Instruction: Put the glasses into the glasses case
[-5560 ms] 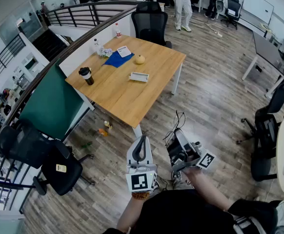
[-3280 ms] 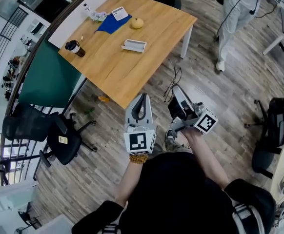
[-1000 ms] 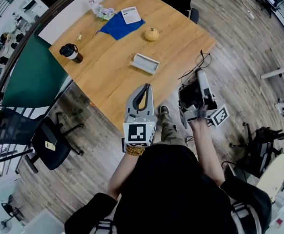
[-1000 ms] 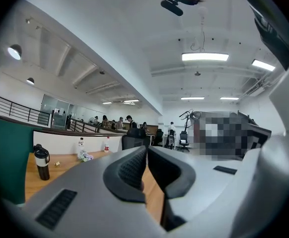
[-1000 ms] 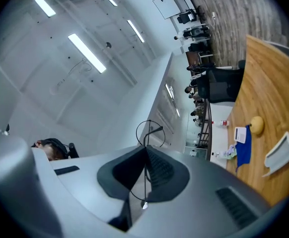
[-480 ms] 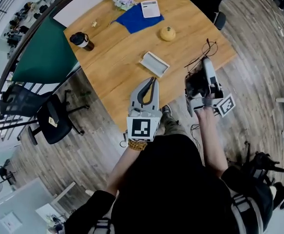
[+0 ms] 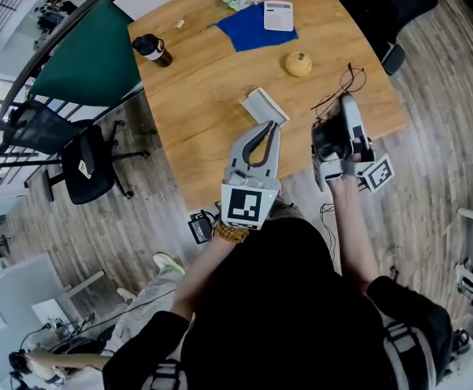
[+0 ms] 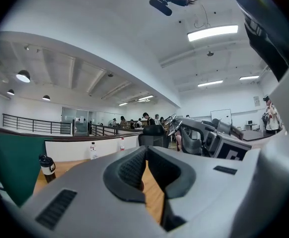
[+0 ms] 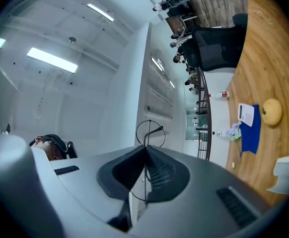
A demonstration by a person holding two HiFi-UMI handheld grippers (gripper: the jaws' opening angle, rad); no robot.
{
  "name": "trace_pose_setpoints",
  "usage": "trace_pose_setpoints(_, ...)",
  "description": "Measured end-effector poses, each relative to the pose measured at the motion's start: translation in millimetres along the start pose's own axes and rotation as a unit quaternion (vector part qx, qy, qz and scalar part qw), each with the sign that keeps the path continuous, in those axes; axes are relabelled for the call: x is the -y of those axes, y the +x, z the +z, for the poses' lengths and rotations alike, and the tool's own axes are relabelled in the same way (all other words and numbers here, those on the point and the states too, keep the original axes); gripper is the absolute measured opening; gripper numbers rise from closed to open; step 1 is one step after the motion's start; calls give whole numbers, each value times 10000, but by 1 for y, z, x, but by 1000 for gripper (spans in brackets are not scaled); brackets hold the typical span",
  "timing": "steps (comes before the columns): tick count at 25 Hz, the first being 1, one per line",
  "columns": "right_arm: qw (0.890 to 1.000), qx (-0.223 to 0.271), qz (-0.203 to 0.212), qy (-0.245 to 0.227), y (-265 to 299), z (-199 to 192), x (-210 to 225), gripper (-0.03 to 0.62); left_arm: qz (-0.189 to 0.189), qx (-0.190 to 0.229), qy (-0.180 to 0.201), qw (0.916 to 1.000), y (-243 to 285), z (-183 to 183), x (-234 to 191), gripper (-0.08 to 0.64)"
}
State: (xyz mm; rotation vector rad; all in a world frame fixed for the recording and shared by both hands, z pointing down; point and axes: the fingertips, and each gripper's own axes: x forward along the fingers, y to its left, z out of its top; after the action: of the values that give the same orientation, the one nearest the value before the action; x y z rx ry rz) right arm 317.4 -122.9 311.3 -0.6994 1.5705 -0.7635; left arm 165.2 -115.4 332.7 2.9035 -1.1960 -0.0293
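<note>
One pair of thin black wire-rimmed glasses [image 9: 153, 131] is pinched in the closed right tongs [image 9: 146, 150], raised above the wooden table [image 7: 204, 112] near its edge. Further left, the light grey rectangular glasses case [image 7: 264, 106] lies on the table, just beside the left tongs [image 7: 273, 125], which are closed with nothing between them.

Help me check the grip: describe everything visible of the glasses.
The glasses are thin, dark and wire-rimmed, with round lenses. The right gripper is shut on them, one lens ring and a temple sticking out past the jaws. In the head view they hang over the wooden table, touching nothing else.
</note>
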Motion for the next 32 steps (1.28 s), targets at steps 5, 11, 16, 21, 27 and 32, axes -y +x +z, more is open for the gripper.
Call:
trace_pose_setpoints(5, 9997, -208, -52, 148, 7, -8, 23, 14, 283, 7, -38, 9996, -7, -10, -14, 32)
trace_pose_setpoints(11, 9985, -539, -84, 111, 17, -28, 36, 14, 541, 183, -76, 9983, -14, -13, -35, 32)
trace_pose_setpoints(16, 9955, -921, -240, 21, 26, -47, 45, 14, 781, 302, -269, 9961, -18, -14, -50, 32)
trace_pose_setpoints(21, 9902, -1344, -351, -129, 38, -62, 56, 14, 967, 317, -336, 9942, -18, -20, -65, 32)
trace_pose_setpoints(27, 9831, -1719, -529, -345, 32, -76, 69, 14, 1177, 233, -333, 9922, -30, -28, -77, 32)
trace_pose_setpoints(32, 9769, -1951, -624, -607, 30, -87, 77, 14, 1195, 171, -375, 9920, -34, -34, -84, 31)
